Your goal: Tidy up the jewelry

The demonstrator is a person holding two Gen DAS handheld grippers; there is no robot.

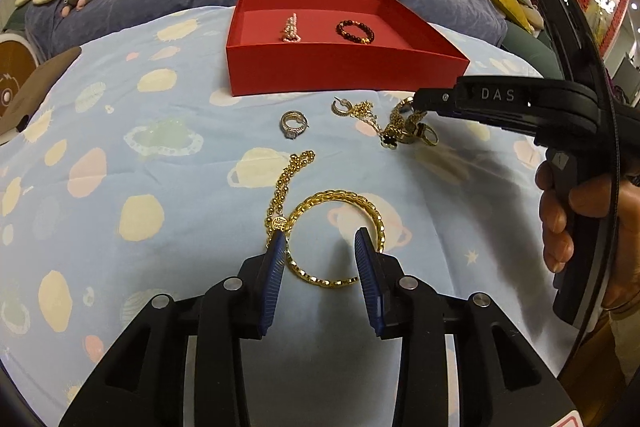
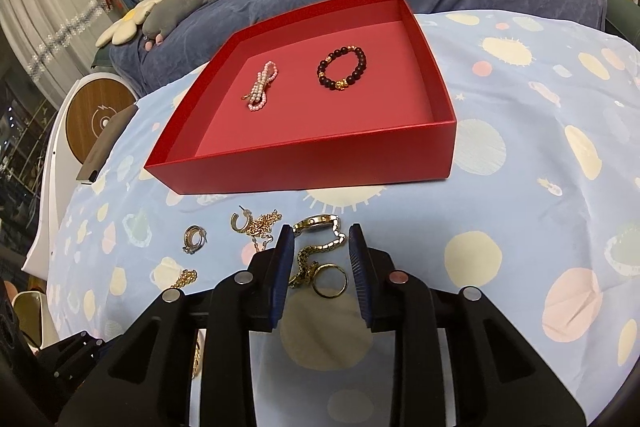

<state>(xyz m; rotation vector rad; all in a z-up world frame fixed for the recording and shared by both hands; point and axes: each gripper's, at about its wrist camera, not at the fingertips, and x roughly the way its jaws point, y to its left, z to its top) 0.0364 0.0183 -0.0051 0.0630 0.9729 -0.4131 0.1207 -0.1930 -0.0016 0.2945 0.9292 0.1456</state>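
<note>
My left gripper [image 1: 320, 241] hangs over the gold bangle [image 1: 336, 239] on the spotted blue sheet [image 1: 120, 167], its fingers parted on either side of the ring, gripping nothing; a gold chain [image 1: 288, 179] lies touching the bangle's left edge. My right gripper [image 2: 318, 239] has its fingers apart too, with a gold watch [image 2: 316, 225], its chain strap and a gold ring [image 2: 330, 281] lying loose between them. The red box [image 2: 304, 155] just beyond holds a pearl bracelet [image 2: 262, 85] and a dark bead bracelet [image 2: 342, 69].
</note>
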